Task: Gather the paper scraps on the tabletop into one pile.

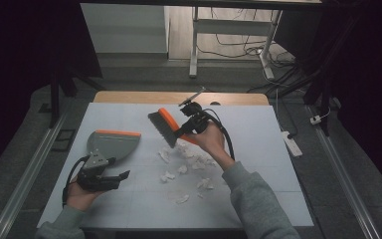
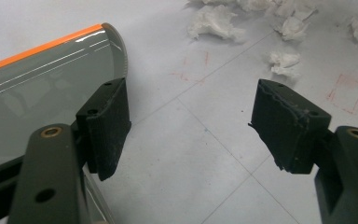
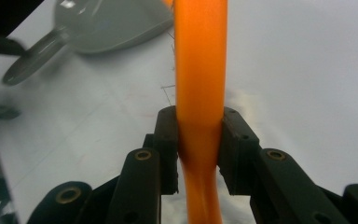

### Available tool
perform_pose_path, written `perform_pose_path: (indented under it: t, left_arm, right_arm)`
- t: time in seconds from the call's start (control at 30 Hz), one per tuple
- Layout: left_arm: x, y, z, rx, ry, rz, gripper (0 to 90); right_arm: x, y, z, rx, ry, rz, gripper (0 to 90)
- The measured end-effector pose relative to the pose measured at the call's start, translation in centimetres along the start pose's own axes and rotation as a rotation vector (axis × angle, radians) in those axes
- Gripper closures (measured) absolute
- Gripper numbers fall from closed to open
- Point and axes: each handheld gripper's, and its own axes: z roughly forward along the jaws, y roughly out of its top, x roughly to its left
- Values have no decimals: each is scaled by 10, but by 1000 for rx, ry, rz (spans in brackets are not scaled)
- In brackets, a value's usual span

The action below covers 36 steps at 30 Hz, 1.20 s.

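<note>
Right gripper (image 1: 183, 130), raised above the middle of the pale grey table mat (image 1: 258, 149), jaws pinched on the smooth orange plastic handle of a hand brush (image 1: 165, 125) with dark grey bristles; the brush hangs in the air, bristle head to the left, clear of the surface. In the right gripper view the orange handle (image 3: 200, 93) runs straight up between the two black pads, which press on it from both sides. Left gripper (image 1: 110, 180), low near the mat's front left corner, jaws spread with nothing between them; its left pad stands just beside the glossy grey plastic dustpan with an orange lip (image 1: 110, 143), which lies flat on the mat. Scraps of crumpled white tissue (image 1: 186, 169) lie scattered between brush and front edge, near the dustpan's open side. Open mat remains at the far right and far left. Beyond the mat: a wooden table edge (image 1: 179, 97), grey floor, cables and a white desk frame (image 1: 195, 45).
</note>
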Motion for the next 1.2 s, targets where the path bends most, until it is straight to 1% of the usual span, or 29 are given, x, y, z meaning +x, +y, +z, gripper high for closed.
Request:
perform_pose_path:
  t: [0.1,0.13,0.2,0.27,0.3,0.33,0.37,0.4,0.47,0.53,0.63,0.73,0.77,0.8,0.83,0.87,0.9,0.97,1.03,1.1,1.13,1.2]
  left_arm:
    - [0,0,0,3,1,1,289]
    - [0,0,1,4,1,2,289]
    - [-1,0,0,4,1,5,288]
    - [-2,0,0,3,1,7,289]
    - [-2,0,0,2,2,8,288]
    - [-2,0,0,0,0,6,289]
    - [-1,0,-1,-2,0,6,289]
    - [-1,0,-1,-1,0,5,289]
    - [-1,0,0,-1,-2,5,289]
    - [-1,0,-1,-4,-4,5,289]
    - [-1,0,0,-3,-5,8,289]
    - [-2,1,1,-1,-7,10,289]
    - [-3,1,1,0,-7,12,289]
    - [-3,2,2,1,-8,14,289]
    - [-3,2,2,3,-7,17,289]
    - [-3,2,2,3,-7,17,289]
    - [-3,2,2,5,-6,16,288]
    - [-3,2,2,4,-5,11,288]
    - [-2,2,2,3,-4,9,288]
    - [-2,1,2,3,-3,9,288]
    - [-2,1,2,3,-3,8,288]
    - [-1,1,1,2,-3,8,288]
  right_arm:
    - [19,-4,14,43,14,-43,709]
    - [23,-5,19,56,22,-46,709]
    - [29,-6,31,81,20,-46,708]
    - [31,-6,41,106,5,-53,709]
    - [31,-6,46,115,3,-40,709]
    - [29,-7,49,125,-6,-48,709]
    - [28,-8,50,134,-20,-49,709]
    - [26,-9,49,130,-36,-41,709]
    - [18,-13,46,136,-25,6,709]
    - [9,-22,38,148,-39,28,709]
    - [-3,-37,22,148,-63,67,709]
    - [-11,-50,5,138,-107,74,709]
    - [-12,-52,0,122,-115,64,709]
    - [-13,-54,-5,104,-104,59,709]
    - [-13,-55,-10,81,-75,72,709]
    - [-10,-55,-16,57,-57,72,709]
    - [-6,-55,-21,28,-43,55,709]
    - [3,-52,-31,-14,-31,29,709]
    - [11,-50,-39,-40,-24,0,709]
    - [20,-49,-42,-53,-9,-20,709]
    - [24,-49,-42,-47,-3,-31,709]
    - [34,-51,-37,-18,16,-57,709]
